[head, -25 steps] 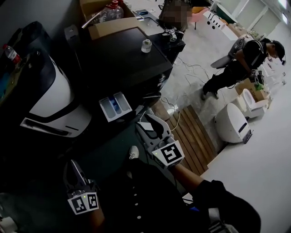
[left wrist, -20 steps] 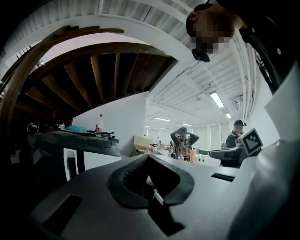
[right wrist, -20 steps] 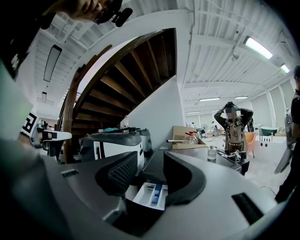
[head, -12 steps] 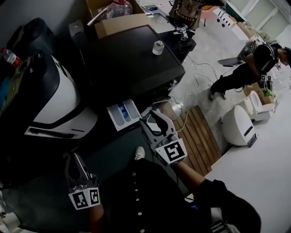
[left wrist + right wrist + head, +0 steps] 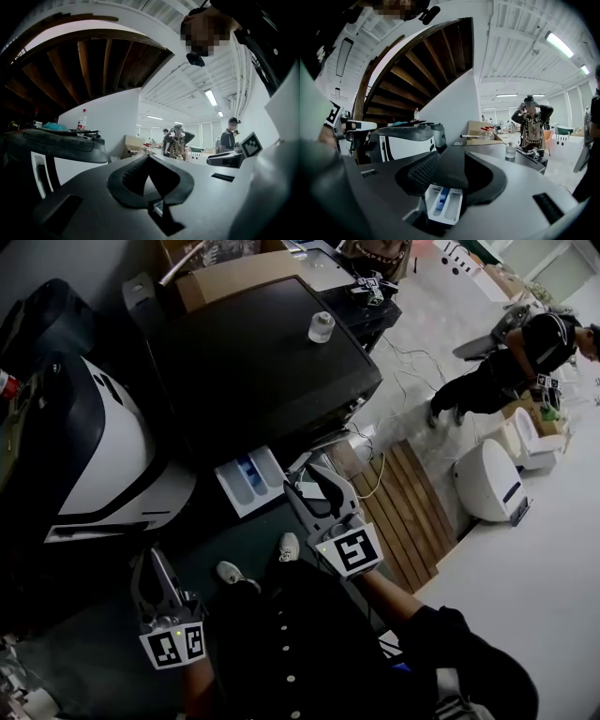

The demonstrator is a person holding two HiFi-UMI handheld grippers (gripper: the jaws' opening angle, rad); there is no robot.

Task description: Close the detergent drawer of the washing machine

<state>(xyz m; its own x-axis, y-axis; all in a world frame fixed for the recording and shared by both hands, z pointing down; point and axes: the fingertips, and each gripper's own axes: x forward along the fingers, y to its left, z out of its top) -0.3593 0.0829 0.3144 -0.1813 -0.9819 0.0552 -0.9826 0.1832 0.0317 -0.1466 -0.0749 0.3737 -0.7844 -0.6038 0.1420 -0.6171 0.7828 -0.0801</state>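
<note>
The white detergent drawer (image 5: 247,482) with a blue insert stands pulled out from the front of the black washing machine (image 5: 262,362). My right gripper (image 5: 313,487) is open just to the right of the drawer, not touching it. In the right gripper view the drawer (image 5: 443,204) shows low between the spread jaws of the right gripper (image 5: 450,180), which are empty. My left gripper (image 5: 151,570) hangs lower left, away from the drawer, jaws apart and empty. The left gripper view shows only the left gripper (image 5: 150,174) and the room beyond.
A white and black appliance (image 5: 103,446) stands left of the washer. A small jar (image 5: 321,326) sits on the washer top, with a cardboard box (image 5: 244,268) behind it. Wooden slats (image 5: 403,502), cables and a white fixture (image 5: 487,479) lie to the right. A person (image 5: 506,362) crouches at the far right.
The right gripper has drawn closer to the pulled-out drawer. The left gripper shifted sideways a little. A second shoe has come into view below the drawer.
</note>
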